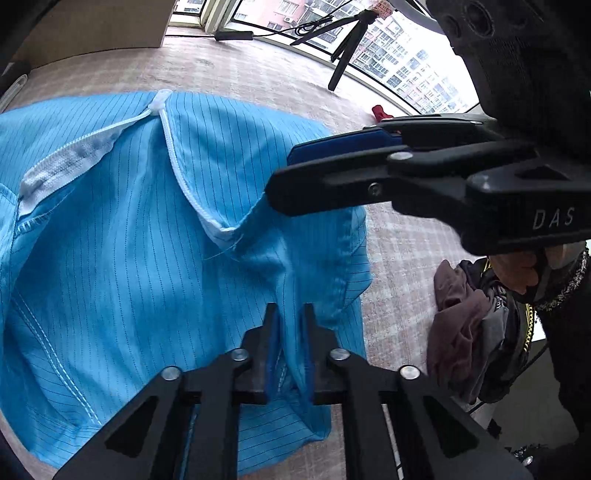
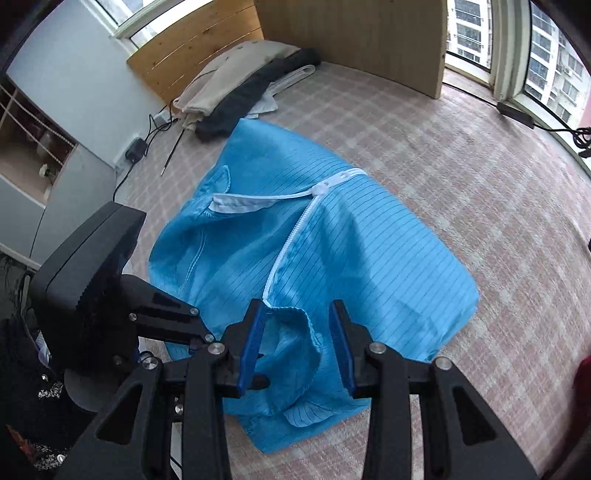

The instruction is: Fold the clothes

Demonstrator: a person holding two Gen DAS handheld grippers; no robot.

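Observation:
A light blue pinstriped jacket [image 1: 129, 229] with a white zipper [image 1: 173, 147] lies rumpled on the checked carpet; it also shows in the right wrist view [image 2: 332, 240]. My left gripper [image 1: 290, 314] is closed on a fold of the jacket's edge. My right gripper [image 2: 299, 317] is open, its blue pads either side of the raised collar edge [image 2: 295, 314] by the zipper's end. In the left wrist view my right gripper [image 1: 280, 181] reaches in from the right, over the same edge.
A pile of dark clothes [image 1: 476, 332] lies on the right. A tripod [image 1: 347, 44] stands by the window. Folded beige and black garments [image 2: 236, 88] lie against a wooden board [image 2: 351, 33]. Cables and a power adapter [image 2: 135, 151] lie at the left wall.

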